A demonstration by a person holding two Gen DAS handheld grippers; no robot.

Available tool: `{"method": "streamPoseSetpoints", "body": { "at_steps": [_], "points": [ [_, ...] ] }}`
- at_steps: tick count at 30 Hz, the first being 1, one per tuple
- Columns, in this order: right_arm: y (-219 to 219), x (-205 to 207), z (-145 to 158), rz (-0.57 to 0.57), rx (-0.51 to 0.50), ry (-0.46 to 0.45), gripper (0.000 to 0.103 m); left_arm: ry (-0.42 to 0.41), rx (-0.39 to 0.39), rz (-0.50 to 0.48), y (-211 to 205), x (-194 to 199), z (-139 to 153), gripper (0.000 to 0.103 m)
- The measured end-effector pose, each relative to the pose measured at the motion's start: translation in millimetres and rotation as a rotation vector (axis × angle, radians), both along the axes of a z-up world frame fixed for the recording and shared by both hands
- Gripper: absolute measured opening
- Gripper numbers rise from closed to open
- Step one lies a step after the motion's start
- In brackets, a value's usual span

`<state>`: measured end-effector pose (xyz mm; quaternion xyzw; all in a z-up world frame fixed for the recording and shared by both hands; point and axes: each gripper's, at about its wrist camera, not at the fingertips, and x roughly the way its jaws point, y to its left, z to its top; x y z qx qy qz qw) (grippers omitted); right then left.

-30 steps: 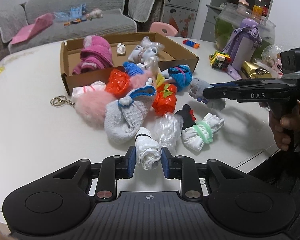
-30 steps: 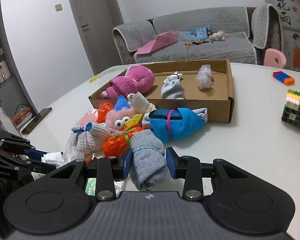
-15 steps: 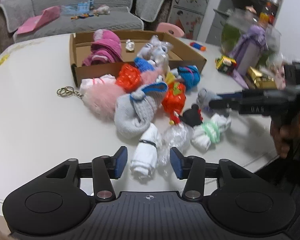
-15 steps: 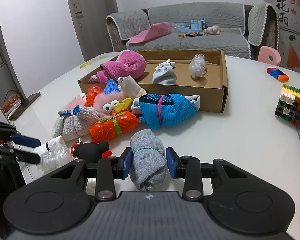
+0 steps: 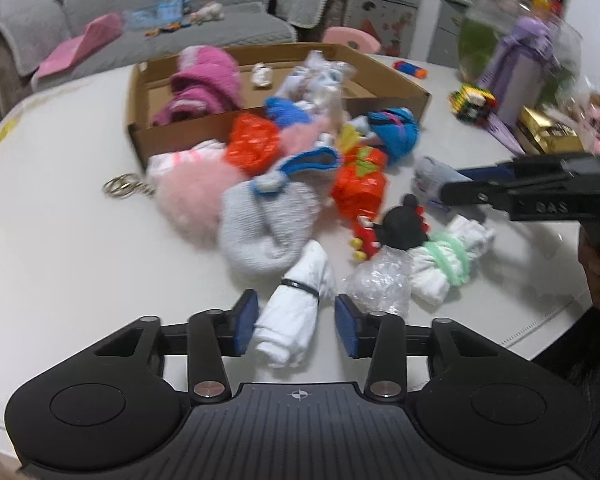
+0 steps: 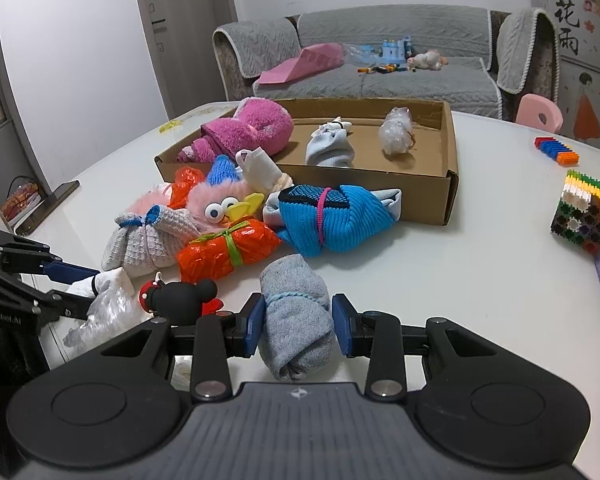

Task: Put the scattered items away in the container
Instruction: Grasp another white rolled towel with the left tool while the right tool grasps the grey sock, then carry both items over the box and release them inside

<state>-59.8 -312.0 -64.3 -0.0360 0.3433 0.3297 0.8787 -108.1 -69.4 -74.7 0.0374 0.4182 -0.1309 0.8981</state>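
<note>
Left wrist view: the left tool (image 5: 296, 326) straddles a white rolled sock (image 5: 296, 304) tied with a black band, lying on the tabletop (image 5: 60, 220) on the near side of the cardboard box (image 5: 180, 136). Its jaws are closing, with the sock between them; the left pad sits at the cloth and the right pad stands clear of it, so there is no grip yet. Just right of the sock lies a crinkled clear bag (image 5: 380, 284), and touching its far end is a grey knitted bundle (image 5: 268, 224). The picture is blurred, so finer contact cannot be read. Farther right, the right tool (image 5: 452, 190) holds a grey cloth in front of the box.

Right wrist view: the right tool (image 6: 298, 328) is clenched on a grey rolled sock (image 6: 296, 312), both pads pressed into its sides, the roll pointing toward the box (image 6: 448, 196), which stands well beyond the pile. A blue bundle (image 6: 332, 220) and an orange wrapped packet (image 6: 228, 248) lie between the sock and the box.

Risks, as I judge them: the closing left jaws may catch the clear bag along with the white sock, since it lies just beside the right pad, and drag it. The sock is soft and off centre, so it could slip out. The grey sock, carried low, could snag the blue bundle.
</note>
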Motion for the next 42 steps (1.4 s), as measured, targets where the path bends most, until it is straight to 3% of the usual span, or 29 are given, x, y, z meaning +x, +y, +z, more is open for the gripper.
{"method": "streamPoseSetpoints", "body": {
  "at_steps": [2,12,21,32,42],
  "points": [
    [0.3,0.2,-2.1,0.002,-0.008,0.007,0.035,-0.007,0.022,-0.02,-7.9,-2.2,-0.7,0.032],
    [1.8,-4.4,0.4,0.012,-0.014,-0.019,0.035,-0.014,0.002,-0.001,3.6,-9.6,11.4,0.025],
    [-24.1,-13.6,46.7,-0.05,0.103,-0.114,0.035,-0.161,-0.012,0.055,32.8,-14.2,81.4,0.025],
    [-5.2,35.3,111.3,-0.059,0.1,-0.238,0.035,-0.287,-0.039,0.069,17.9,87.3,153.3,0.025],
    [31.3,108.5,121.0,-0.044,0.08,-0.259,0.034,-0.227,-0.019,0.086,-15.8,200.3,156.5,0.025]
  ]
}}
